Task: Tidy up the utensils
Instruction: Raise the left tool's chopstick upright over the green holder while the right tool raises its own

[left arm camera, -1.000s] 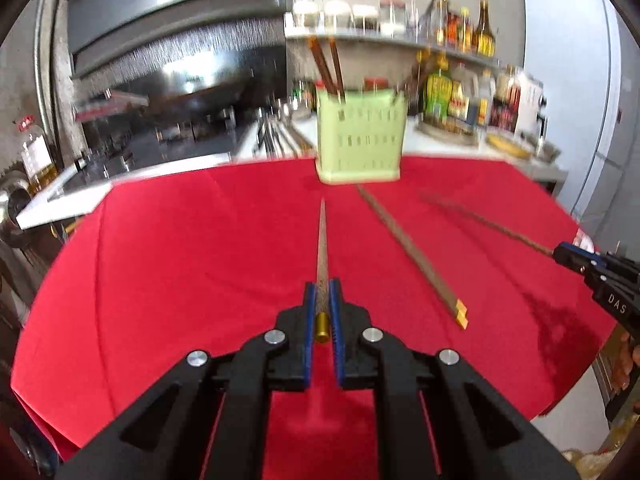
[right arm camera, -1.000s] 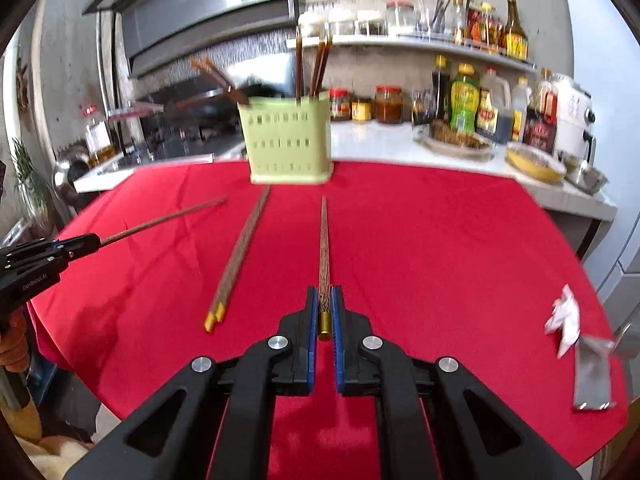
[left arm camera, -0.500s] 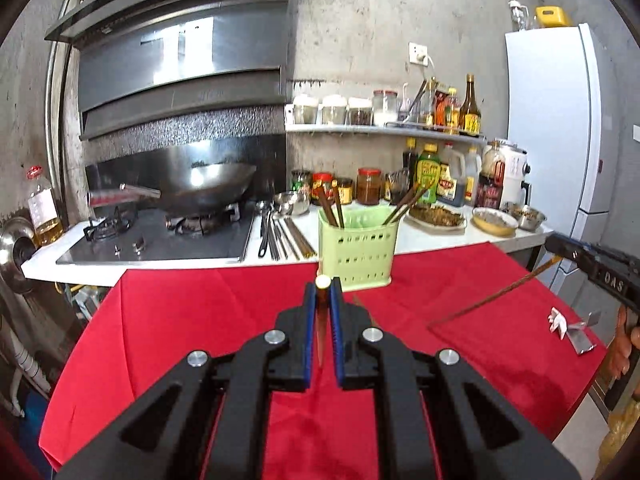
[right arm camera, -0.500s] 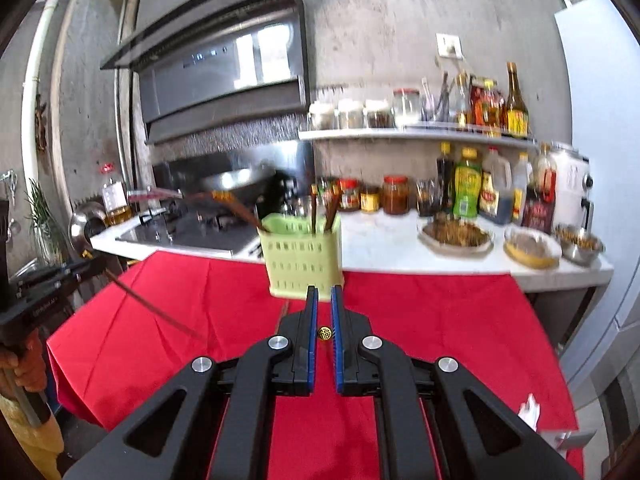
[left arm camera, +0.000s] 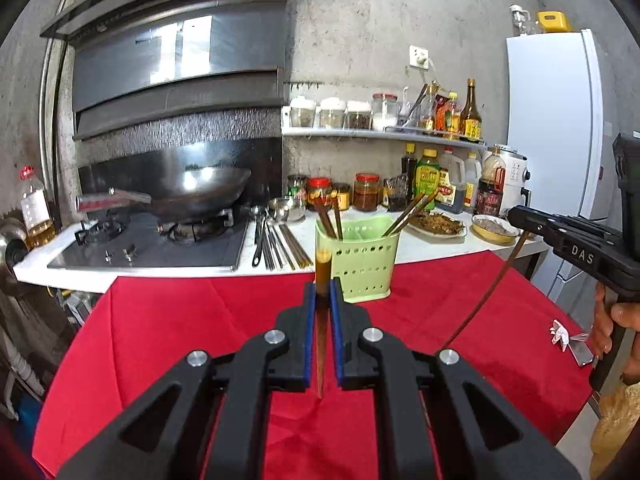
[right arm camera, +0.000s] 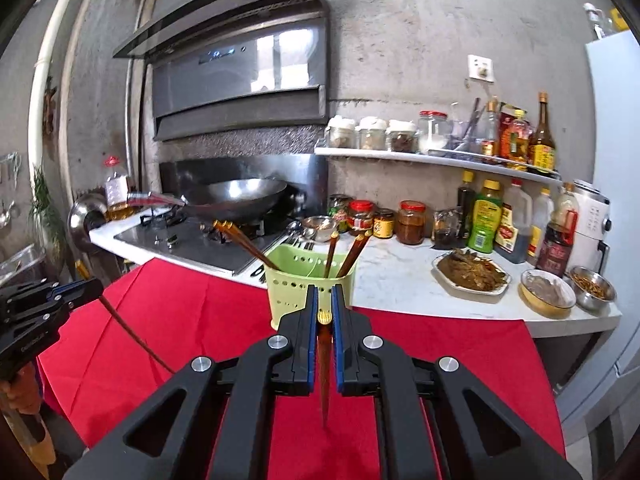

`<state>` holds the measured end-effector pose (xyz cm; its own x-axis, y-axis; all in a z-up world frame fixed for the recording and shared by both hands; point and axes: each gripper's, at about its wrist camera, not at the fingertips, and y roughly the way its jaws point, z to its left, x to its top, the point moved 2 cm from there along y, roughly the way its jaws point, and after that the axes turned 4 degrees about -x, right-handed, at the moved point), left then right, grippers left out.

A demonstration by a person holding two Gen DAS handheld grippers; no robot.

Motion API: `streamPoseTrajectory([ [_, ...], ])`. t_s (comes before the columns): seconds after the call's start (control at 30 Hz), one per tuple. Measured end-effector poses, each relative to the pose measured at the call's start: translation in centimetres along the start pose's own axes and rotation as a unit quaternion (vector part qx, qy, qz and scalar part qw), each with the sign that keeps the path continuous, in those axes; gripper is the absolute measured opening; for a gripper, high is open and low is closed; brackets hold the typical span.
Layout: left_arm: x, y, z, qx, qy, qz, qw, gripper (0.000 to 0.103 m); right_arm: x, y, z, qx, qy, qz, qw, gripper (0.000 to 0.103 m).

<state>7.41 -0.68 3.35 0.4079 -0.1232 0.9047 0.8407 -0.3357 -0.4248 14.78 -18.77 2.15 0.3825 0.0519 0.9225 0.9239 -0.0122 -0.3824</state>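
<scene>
I am looking at a bare concrete wall (right arm camera: 420,40) rising behind a steel range hood (right arm camera: 240,72), where daylight is glinting. A wok (left arm camera: 200,196) is sitting on the hob (left arm camera: 160,244) of a white counter (right arm camera: 400,280). Jars and bottles are lining a shelf (right arm camera: 400,156). A white fridge (left arm camera: 552,120) is standing at right; a socket (right arm camera: 481,67) is showing above.

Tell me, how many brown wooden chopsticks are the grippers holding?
2. One brown wooden chopstick hangs tip-down in the left gripper; another in the right gripper. More stand in the green plastic holder.
</scene>
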Motion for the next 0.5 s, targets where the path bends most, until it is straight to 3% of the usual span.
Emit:
streamPoseTrajectory([
  [0.23, -2.4, 2.8, 0.5, -0.002, -0.007, 0.045, 0.999, 0.007, -3.5, 3.0, 0.4, -0.005, -0.005, 0.045, 0.999, 0.007],
  [0.5, -1.4, 3.0, 0.0, -0.001, 0.008, 0.035, 0.9993, 0.007, -3.0, 3.3, 0.0, -0.009, -0.008, 0.052, 0.999, 0.006],
])
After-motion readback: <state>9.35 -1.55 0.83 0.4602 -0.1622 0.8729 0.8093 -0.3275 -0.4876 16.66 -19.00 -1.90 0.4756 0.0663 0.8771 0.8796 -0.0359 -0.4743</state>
